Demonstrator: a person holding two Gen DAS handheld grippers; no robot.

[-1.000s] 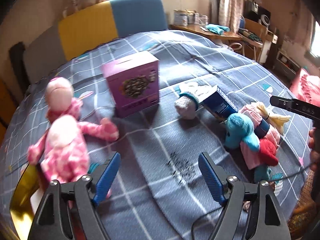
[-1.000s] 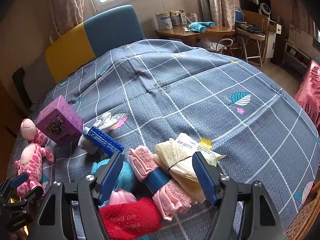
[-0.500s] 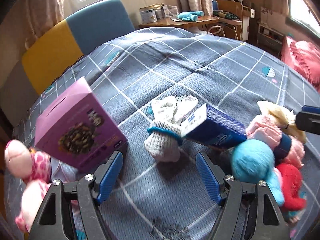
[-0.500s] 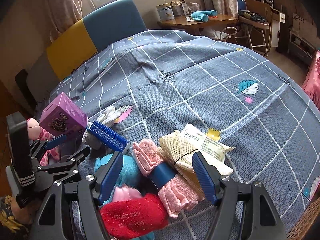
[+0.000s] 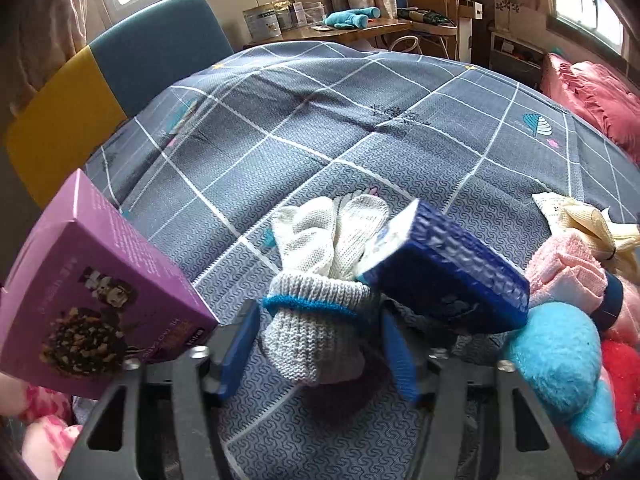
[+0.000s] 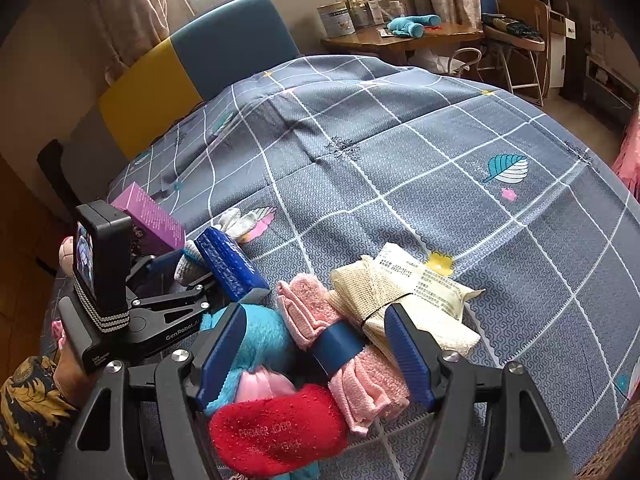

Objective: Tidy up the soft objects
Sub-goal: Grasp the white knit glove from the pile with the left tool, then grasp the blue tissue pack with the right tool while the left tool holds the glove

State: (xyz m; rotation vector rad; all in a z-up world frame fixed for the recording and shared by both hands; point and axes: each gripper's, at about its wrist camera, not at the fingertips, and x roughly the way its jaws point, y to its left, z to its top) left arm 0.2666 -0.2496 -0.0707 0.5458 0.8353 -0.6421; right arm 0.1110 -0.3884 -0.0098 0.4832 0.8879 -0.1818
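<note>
A bundle of white knit gloves [image 5: 320, 280] with a blue cuff band lies on the bed; it also shows in the right wrist view [image 6: 236, 220]. My left gripper [image 5: 320, 344] is open, its blue fingers either side of the cuff end, not closed on it. My right gripper [image 6: 316, 348] is open above a pile: a pink towel [image 6: 352, 360] with a blue band, a cream mesh cloth [image 6: 400, 300], a blue plush [image 6: 260, 336] and a red sock [image 6: 276, 432].
A purple box [image 5: 92, 292] stands left of the gloves. A blue packet [image 5: 444, 276] leans against them on the right. A pink plush toy [image 5: 44, 436] lies at lower left. The headboard [image 6: 200, 64] and a wooden desk [image 6: 404, 36] are beyond the bed.
My left gripper has moved forward and right, from the pink plush to the glove bundle, which now sits between its fingers. The right gripper has stayed over the pile.
</note>
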